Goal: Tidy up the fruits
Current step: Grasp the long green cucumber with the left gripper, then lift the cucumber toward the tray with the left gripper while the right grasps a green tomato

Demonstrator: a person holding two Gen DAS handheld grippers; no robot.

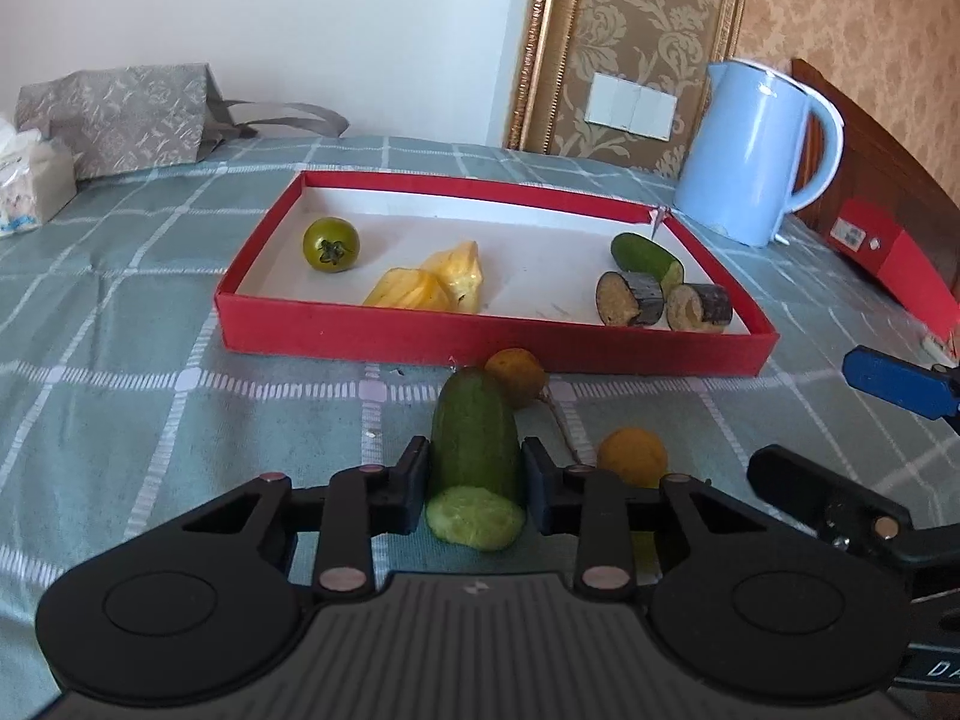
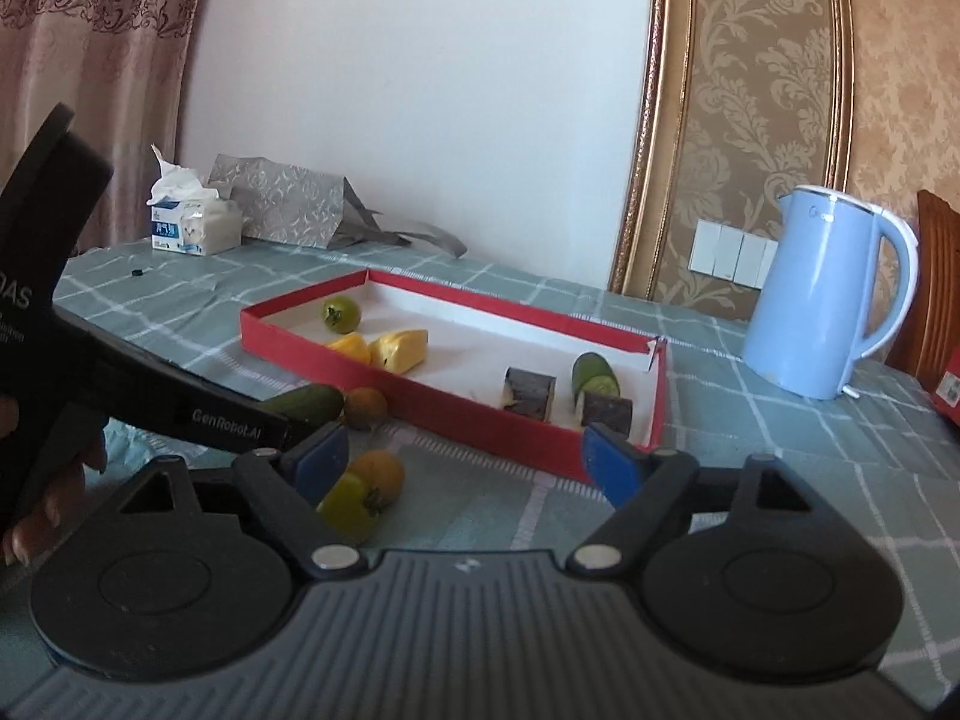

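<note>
My left gripper is shut on a green cucumber half, just in front of the red tray. The tray holds a green tomato, two yellow pieces, a cucumber piece and two dark cut pieces. Two orange round fruits lie on the cloth beside the cucumber. My right gripper is open and empty above the cloth, with an orange fruit and a yellow-green tomato near its left finger.
A light blue kettle stands behind the tray's right end. A grey paper bag and a tissue pack sit at the far left. A red box lies at the right edge of the checked tablecloth.
</note>
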